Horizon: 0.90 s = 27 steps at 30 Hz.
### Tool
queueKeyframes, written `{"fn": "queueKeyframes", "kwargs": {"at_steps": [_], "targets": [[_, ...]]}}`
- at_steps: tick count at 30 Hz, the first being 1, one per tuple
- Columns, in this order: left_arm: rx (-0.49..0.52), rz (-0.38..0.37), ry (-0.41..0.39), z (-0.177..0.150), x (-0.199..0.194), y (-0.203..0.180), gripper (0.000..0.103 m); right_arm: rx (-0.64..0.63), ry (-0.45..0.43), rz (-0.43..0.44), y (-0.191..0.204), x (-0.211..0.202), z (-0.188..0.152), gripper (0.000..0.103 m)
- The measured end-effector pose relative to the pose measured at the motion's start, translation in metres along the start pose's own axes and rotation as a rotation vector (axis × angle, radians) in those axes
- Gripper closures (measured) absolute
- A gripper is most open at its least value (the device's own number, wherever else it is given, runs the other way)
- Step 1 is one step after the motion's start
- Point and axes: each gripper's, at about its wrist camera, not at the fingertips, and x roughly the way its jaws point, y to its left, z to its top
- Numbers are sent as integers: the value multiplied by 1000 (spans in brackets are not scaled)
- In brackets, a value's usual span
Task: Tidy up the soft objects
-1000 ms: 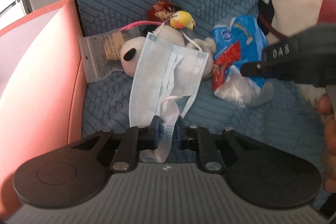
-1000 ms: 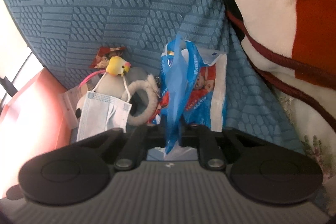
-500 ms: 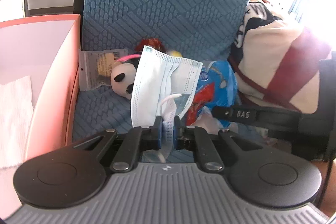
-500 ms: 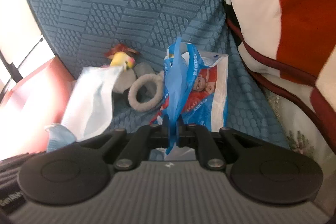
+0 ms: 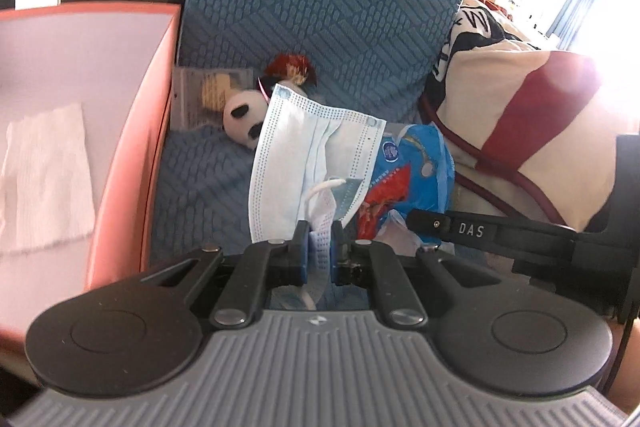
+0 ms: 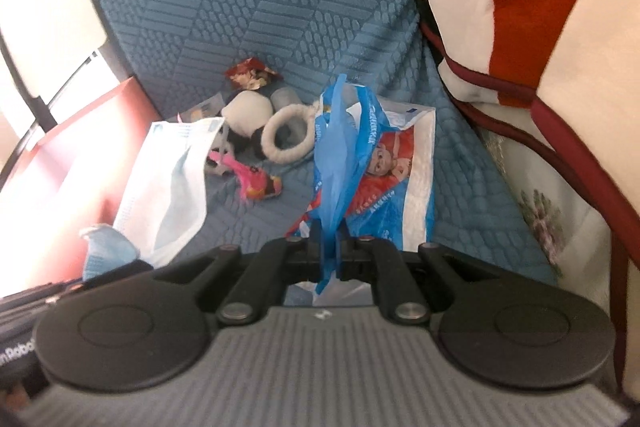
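Blown-out window glare, fisheye-warped edges

My right claw (image 6: pixel 329 247) is pinched tight on the blue handles of a plastic bag (image 6: pixel 384 179), which trails over the blue patterned seat cover (image 6: pixel 256 7). To its left a pale blue face mask (image 6: pixel 168 179) hangs from my other claw, whose edge shows at the lower left, beside a red box (image 6: pixel 60 163). Farther back lie a white plush toy (image 6: pixel 246 111), a fuzzy ring (image 6: pixel 288 137), a pink toy (image 6: pixel 256 181) and a red wrapper (image 6: pixel 250 73); a cream and red blanket (image 6: pixel 520 7) fills the right.
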Motion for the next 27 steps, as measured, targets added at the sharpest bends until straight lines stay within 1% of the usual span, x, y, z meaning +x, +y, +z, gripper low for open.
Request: {"fn": "queueKeyframes", "kwargs": {"at_steps": [6,9,14,17,18,19,20,21,22,23,25,27], "targets": [[-15,-3,33,-17,-14,5,91,15,29,-1,1,-20,-18,94],[-18,1,73,-29,-17,5,91,13,54,-19,2,-27,-26,94],[-7,9,170,-49,-16,1,91,12,103,-47,5,-33,-38,93],[-22,19,210,-56,-15,4,90,19,111,-55,3,-36,-42,91],[-27,22,218,-58,-14,6,87,22,111,-56,3,-36,-42,91],[-39,26,221,-60,-13,8,77,32,108,-50,1,-35,-42,91],[-46,31,227,-59,-12,10,69,39,105,-48,0,-35,-41,88],[-49,32,231,-59,-10,11,48,42,101,-51,-1,-34,-41,85],[-49,36,232,-58,-10,12,34,44,95,-60,-2,-34,-41,76],[-47,47,223,-57,-10,12,32,48,86,-72,-3,-34,-40,64],[-34,62,176,-55,-14,11,31,57,53,-85,-5,-37,-38,57],[-16,62,152,-52,-15,9,31,53,-4,-93,-5,-43,-34,57]]}}
